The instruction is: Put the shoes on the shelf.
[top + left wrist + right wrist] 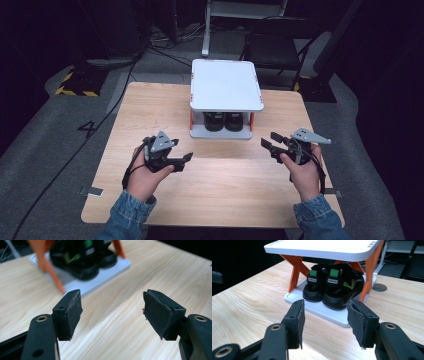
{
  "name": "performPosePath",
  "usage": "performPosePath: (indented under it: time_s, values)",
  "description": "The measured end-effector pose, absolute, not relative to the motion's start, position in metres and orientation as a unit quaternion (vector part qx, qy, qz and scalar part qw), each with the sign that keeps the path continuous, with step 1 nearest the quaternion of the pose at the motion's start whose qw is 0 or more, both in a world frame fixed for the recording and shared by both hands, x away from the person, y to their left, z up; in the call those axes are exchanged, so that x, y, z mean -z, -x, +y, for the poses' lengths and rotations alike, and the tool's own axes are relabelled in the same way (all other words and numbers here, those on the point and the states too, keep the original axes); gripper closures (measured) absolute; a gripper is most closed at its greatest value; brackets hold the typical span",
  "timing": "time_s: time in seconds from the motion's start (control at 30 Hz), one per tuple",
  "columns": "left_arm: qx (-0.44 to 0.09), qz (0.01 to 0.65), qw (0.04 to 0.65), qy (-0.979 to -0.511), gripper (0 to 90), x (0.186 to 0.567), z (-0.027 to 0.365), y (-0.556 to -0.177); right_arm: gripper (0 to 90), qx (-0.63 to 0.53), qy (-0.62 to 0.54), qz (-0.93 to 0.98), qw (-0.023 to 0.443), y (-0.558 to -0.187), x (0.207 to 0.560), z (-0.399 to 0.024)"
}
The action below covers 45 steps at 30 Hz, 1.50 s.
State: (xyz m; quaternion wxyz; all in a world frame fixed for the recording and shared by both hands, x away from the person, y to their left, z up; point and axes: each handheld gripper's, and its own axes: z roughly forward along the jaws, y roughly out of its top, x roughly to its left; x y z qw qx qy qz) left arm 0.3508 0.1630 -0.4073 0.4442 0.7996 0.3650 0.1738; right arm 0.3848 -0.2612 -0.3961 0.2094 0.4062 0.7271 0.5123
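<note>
I am holding a black two-jaw left gripper (184, 162) and a matching right gripper (268, 142) just above the light wooden bench (150, 107), one in each hand, my denim sleeves (127, 212) coming in from the near edge. Both grippers are standing released, jaws spread wide with nothing between them; in the left gripper view the worn black pads (75, 313) are framing bare wood grain, and in the right gripper view the pads (299, 321) are doing the same.

Between and beyond my hands, a small two-tier white rack with orange legs (227, 85) is sitting at the middle of the far half of the bench. A pair of black sandals with green strap tabs (332, 286) is resting side by side on its lower white tray (294, 293), tucked under the flat white top shelf (324, 247). The left gripper is pointing toward the rack's near left corner, the right gripper toward its near right corner, and both are staying apart from it.

A round cable hole (379, 287) is showing in the bench beside the rack.
</note>
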Motion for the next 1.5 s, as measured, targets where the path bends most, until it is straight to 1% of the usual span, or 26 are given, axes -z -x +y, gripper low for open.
performPosePath:
  time_s: [0.1,0.27,0.4,0.43,0.47,0.57,0.8,0.87,0.9,0.93,1.0,1.03,1.1,1.13,1.17,1.23,1.3,1.5]
  values:
    - [-0.184,0.383,0.431,-0.796,29.3,0.411,0.184,-0.344,48.0,-0.511,-0.410,0.724,0.217,-0.379,0.398,-0.274]
    - [-0.196,0.405,0.396,-0.800,26.4,0.418,0.220,-0.340,47.6,-0.462,-0.384,0.768,0.221,-0.375,0.400,-0.304]
    - [-0.186,0.419,0.335,-0.823,22.8,0.431,0.241,-0.343,42.0,-0.442,-0.383,0.783,0.213,-0.374,0.410,-0.326]
    - [-0.185,0.421,0.325,-0.827,21.3,0.435,0.245,-0.344,37.2,-0.430,-0.390,0.789,0.202,-0.375,0.418,-0.334]
    - [-0.183,0.423,0.321,-0.828,21.3,0.438,0.247,-0.345,37.2,-0.430,-0.390,0.789,0.202,-0.375,0.418,-0.334]
    - [-0.164,0.428,0.311,-0.833,21.0,0.451,0.255,-0.350,34.2,-0.421,-0.410,0.788,0.182,-0.376,0.432,-0.343]
    - [-0.128,0.438,0.254,-0.853,19.2,0.481,0.258,-0.360,32.1,-0.374,-0.438,0.802,0.161,-0.385,0.463,-0.355]
    - [-0.120,0.442,0.251,-0.853,18.9,0.487,0.258,-0.361,31.3,-0.363,-0.444,0.804,0.154,-0.388,0.471,-0.355]
    - [-0.121,0.443,0.259,-0.850,17.5,0.489,0.257,-0.361,30.6,-0.358,-0.446,0.807,0.151,-0.389,0.475,-0.355]
    - [-0.127,0.445,0.266,-0.846,16.2,0.491,0.257,-0.362,30.6,-0.341,-0.443,0.814,0.157,-0.392,0.482,-0.355]
    - [-0.136,0.440,0.268,-0.846,16.3,0.491,0.257,-0.363,30.5,-0.340,-0.446,0.812,0.158,-0.392,0.483,-0.355]
    - [-0.141,0.439,0.276,-0.843,15.8,0.493,0.256,-0.364,29.2,-0.337,-0.444,0.813,0.167,-0.393,0.487,-0.355]
    - [-0.147,0.440,0.306,-0.831,14.1,0.499,0.255,-0.365,23.7,-0.326,-0.442,0.820,0.164,-0.396,0.493,-0.354]
    - [-0.156,0.434,0.320,-0.828,10.0,0.503,0.255,-0.366,18.6,-0.324,-0.437,0.821,0.173,-0.396,0.496,-0.353]
    - [-0.157,0.435,0.326,-0.825,5.2,0.506,0.255,-0.368,15.0,-0.328,-0.437,0.818,0.178,-0.395,0.499,-0.352]
    - [-0.155,0.438,0.319,-0.826,0.7,0.506,0.253,-0.370,11.1,-0.337,-0.449,0.805,0.191,-0.394,0.502,-0.349]
    - [-0.153,0.435,0.320,-0.828,0.0,0.506,0.253,-0.371,8.6,-0.340,-0.459,0.796,0.203,-0.394,0.505,-0.345]
    - [-0.156,0.443,0.315,-0.825,0.0,0.505,0.251,-0.374,6.0,-0.337,-0.460,0.796,0.203,-0.397,0.506,-0.343]
